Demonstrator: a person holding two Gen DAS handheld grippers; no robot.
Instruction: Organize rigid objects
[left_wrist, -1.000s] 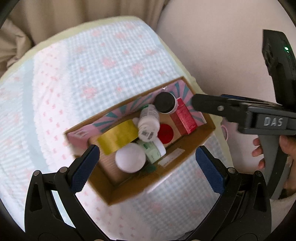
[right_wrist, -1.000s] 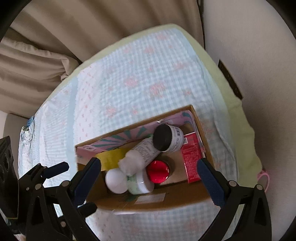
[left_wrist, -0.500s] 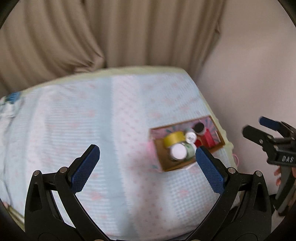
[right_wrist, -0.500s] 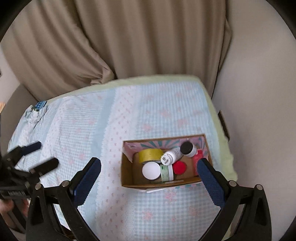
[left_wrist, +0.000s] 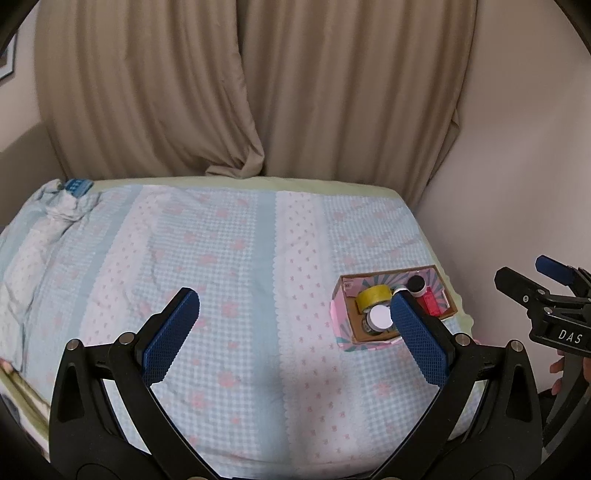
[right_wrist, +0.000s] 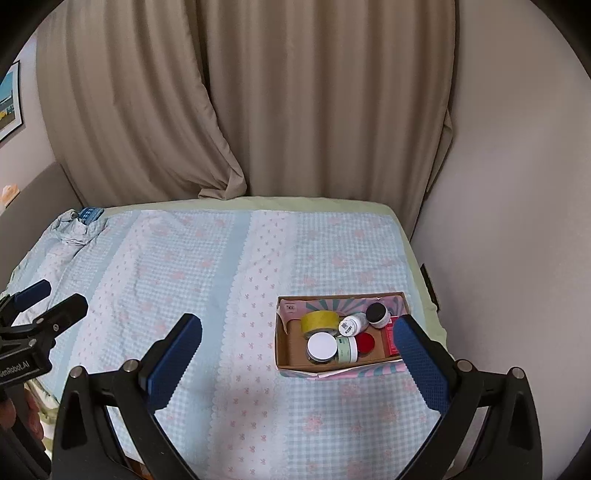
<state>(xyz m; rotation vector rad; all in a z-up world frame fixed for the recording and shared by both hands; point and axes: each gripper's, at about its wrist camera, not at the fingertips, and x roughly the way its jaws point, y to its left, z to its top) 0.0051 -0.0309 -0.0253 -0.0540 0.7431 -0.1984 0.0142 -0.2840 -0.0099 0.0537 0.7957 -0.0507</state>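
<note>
A cardboard box (right_wrist: 286, 349) (left_wrist: 351, 325) sits on the bed near its right edge. It holds a yellow tape roll (right_wrist: 319, 322), a white-lidded jar (right_wrist: 322, 346), a green jar (right_wrist: 347, 350), a white bottle (right_wrist: 352, 324), a black-lidded jar (right_wrist: 376, 314), a red lid (right_wrist: 365, 342) and a red packet (right_wrist: 390, 338). My left gripper (left_wrist: 295, 325) is open and empty, high above the bed. My right gripper (right_wrist: 299, 350) is open and empty, also high and back from the box. Each gripper also shows in the other's view, the right (left_wrist: 546, 284) and the left (right_wrist: 48, 302).
The bed has a light blue checked cover (right_wrist: 221, 277) with pink flowers. A bunched cloth with a blue tag (right_wrist: 79, 221) lies at its far left corner. Beige curtains (right_wrist: 258, 110) hang behind, and a pale wall (right_wrist: 517, 258) is close on the right.
Both grippers have pulled far up and back from the box, which was close beneath them a second ago. The box contents have not moved.
</note>
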